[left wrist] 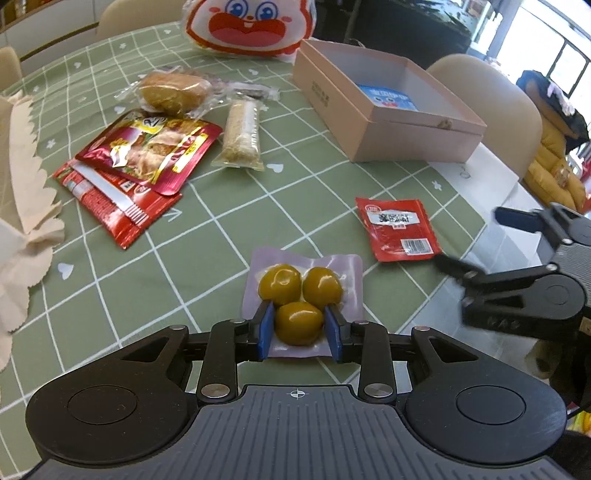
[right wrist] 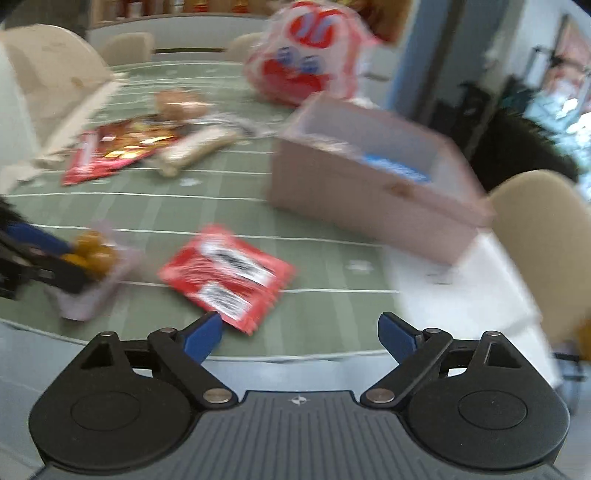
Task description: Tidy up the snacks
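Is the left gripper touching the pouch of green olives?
Touching. In the left wrist view the left gripper has both blue fingers pressed against the nearest olive of the olive pouch, no gap on either side.

Three red packets (left wrist: 140, 158), one olive pack (left wrist: 301, 295) holding three olives, one bun (left wrist: 171, 92), one bar (left wrist: 242, 134), one box (left wrist: 388, 136), one cartoon bag (left wrist: 251, 26).

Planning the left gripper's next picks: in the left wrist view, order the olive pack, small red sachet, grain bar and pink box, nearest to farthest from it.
1. Olive pack, between the left gripper fingers.
2. Small red sachet, ahead right.
3. Grain bar, ahead left.
4. Pink box, far right.
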The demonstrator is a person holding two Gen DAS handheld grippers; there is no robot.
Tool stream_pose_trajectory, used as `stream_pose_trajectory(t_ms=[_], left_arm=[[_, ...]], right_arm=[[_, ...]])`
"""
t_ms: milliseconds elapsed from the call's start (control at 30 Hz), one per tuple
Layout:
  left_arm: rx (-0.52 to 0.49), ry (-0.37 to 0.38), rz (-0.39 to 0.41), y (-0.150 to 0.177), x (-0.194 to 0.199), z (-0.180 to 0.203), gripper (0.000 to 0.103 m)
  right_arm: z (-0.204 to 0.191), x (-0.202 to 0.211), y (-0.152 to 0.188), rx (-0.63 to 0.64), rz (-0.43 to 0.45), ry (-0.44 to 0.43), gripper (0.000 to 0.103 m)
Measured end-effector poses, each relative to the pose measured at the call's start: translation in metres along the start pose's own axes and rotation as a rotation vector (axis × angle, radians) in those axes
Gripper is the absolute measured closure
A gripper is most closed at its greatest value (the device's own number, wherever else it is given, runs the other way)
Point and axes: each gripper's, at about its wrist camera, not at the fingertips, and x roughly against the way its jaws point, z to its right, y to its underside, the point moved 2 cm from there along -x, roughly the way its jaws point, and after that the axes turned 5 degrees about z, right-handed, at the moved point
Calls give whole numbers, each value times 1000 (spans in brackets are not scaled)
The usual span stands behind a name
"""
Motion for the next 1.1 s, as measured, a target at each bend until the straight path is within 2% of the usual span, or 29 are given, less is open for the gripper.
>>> stream_pose_trajectory(t_ms=[67,300,400,567,700,767,867,967,1100], left_arm=[[7,1,9,1,0,0,68],[-34,-28,44,6,2,7,68],[-35,-27,56,8,3,7,68],[-13,-28,70,9,3,4,68],[-3,-40,86,11,4,6,68],[-1,-43,88,11,4,6,68],[-3,-45,86,11,3,7,68],[-12,-50,82,10,3,8,68],[-24,-56,78,10,2,9,68]], right_arm=[[11,4,1,-46,4,-9,11],[26,-16,-14,-418,-142,-195,11],[17,-32,-25,-516,-183,-216,11],[-14,-46,-43,-398,-210,-138,11],[-33,-45,-44,-271,-191,-91,14],[-34,-40,-45,-229,-162,-126,26],[-32,-31,-42,-167,-139,-122,29],[-23,-17,-35,-148,-113,-133,38],[-8,-5,-20,-150,-109,-144,38]])
